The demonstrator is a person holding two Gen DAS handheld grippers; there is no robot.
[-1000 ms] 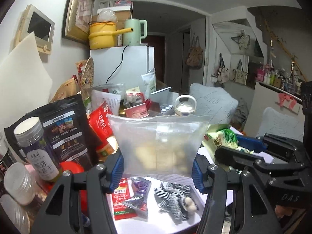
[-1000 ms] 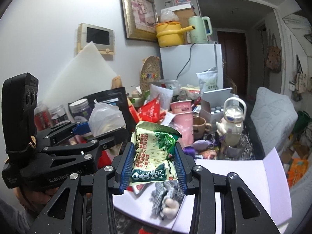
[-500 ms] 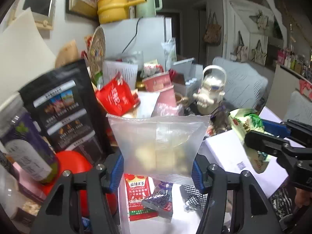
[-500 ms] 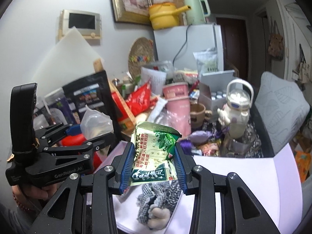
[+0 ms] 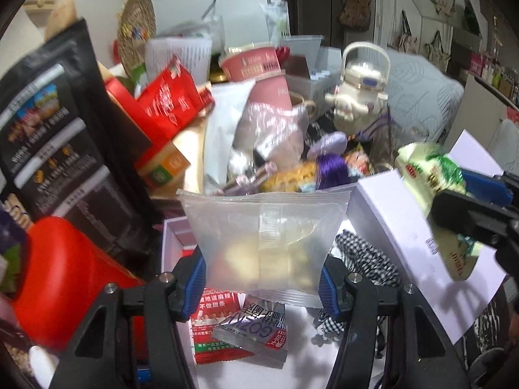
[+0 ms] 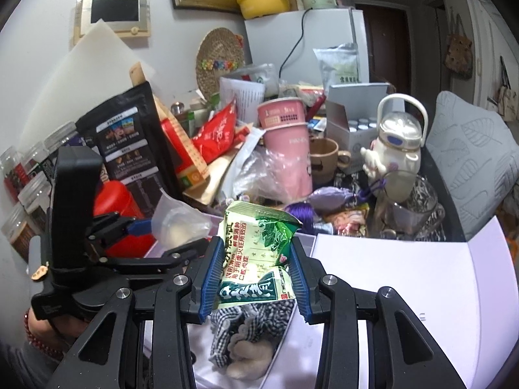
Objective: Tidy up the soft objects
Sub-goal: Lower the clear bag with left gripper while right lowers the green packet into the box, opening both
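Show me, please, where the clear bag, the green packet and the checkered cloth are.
clear bag [image 5: 264, 243]: left wrist view, middle of its front.
green packet [image 6: 256, 253]: right wrist view, printed face.
checkered cloth [image 6: 246, 321]: right wrist view, patterned fabric below the packet.

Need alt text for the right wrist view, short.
The right gripper clamps a green and white snack packet above a white box holding a checkered fabric toy. The left gripper, at left, holds a clear pouch.

white box [image 5: 389, 223] interior open from above, red can [image 5: 68, 278] crowding left, clutter pile [image 6: 279, 175] blocking behind
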